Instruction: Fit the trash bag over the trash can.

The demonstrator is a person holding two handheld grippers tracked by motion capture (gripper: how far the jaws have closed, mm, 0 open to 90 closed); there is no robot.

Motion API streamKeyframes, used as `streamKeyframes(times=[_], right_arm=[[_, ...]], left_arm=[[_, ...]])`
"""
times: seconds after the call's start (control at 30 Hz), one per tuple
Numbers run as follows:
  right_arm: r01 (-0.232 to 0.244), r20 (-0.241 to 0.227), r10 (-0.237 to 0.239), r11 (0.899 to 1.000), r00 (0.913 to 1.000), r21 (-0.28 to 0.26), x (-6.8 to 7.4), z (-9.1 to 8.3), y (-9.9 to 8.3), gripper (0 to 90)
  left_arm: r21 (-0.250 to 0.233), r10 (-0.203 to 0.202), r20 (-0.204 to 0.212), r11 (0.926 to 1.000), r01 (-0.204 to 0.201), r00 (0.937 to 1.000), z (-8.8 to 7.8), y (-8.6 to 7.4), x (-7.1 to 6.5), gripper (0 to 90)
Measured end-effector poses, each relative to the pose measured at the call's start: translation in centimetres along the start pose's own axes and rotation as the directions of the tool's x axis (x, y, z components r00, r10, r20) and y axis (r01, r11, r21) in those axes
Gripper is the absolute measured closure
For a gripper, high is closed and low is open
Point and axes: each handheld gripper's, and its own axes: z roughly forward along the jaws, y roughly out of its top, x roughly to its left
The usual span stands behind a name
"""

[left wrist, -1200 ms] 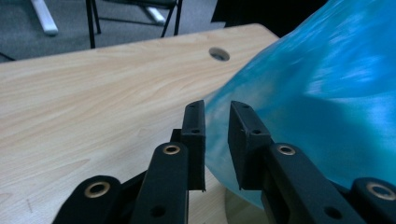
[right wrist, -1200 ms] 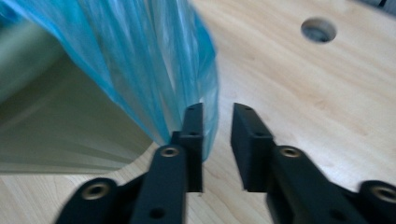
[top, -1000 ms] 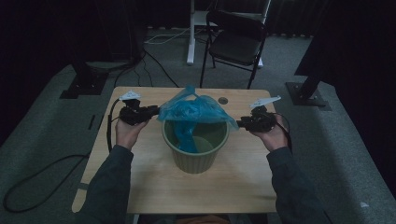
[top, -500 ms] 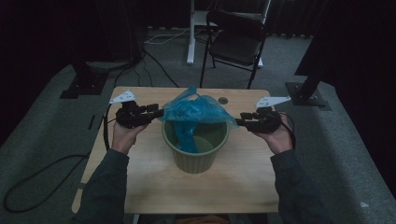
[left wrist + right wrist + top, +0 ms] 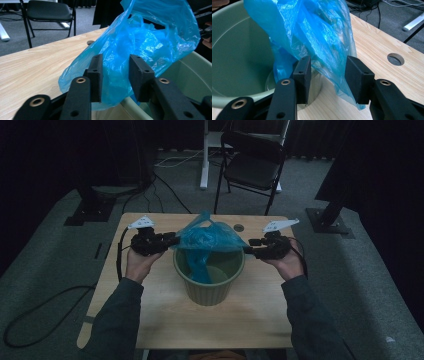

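Jaws of the left gripper (image 5: 114, 77) stand spread and have just been closing, with blue plastic bag (image 5: 140, 47) film bulging between the pads, not pinched. The right gripper (image 5: 327, 78) has just been opening, its pads apart around the bag's edge. At the high view's centre, the bag drapes over the green bucket (image 5: 210, 287) on the wooden table (image 5: 150, 320).

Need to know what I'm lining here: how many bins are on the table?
1. The green bin stands mid-table between the left tongs and right tongs, with the blue bag draped over its rim and hanging inside. Nothing suggests another bin hidden.
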Motion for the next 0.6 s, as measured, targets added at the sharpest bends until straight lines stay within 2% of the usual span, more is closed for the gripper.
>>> streamKeyframes(times=[0.23, 0.37, 0.47, 0.6], right_arm=[[-0.023, -0.025, 0.022, 1.000, 0.9994, -0.006, -0.3, 0.2, 0.0, 62.7], [-0.034, -0.038, 0.034, 0.999, 0.9987, 0.003, -0.4, 0.4, 0.0, 73.3], [-0.026, -0.042, 0.026, 1.000, 0.9988, 0.012, -0.3, 0.5, 0.0, 81.6], [-0.014, -0.052, 0.014, 1.000, 0.9986, 0.007, 0.3, 0.2, -0.3, 87.9]], left_arm=[[0.014, 0.002, 0.002, 0.9999, -0.002, 1.0000, 0.5, -0.1, -0.1, 77.5], [0.017, 0.007, 0.002, 0.9998, -0.007, 1.0000, 0.6, -0.2, -0.3, 84.3], [0.007, 0.010, 0.004, 0.9999, -0.010, 0.9999, 0.4, -0.5, -0.4, 88.3], [-0.002, 0.013, 0.010, 0.9999, -0.013, 0.9999, -0.2, -1.1, -0.9, 89.3]])
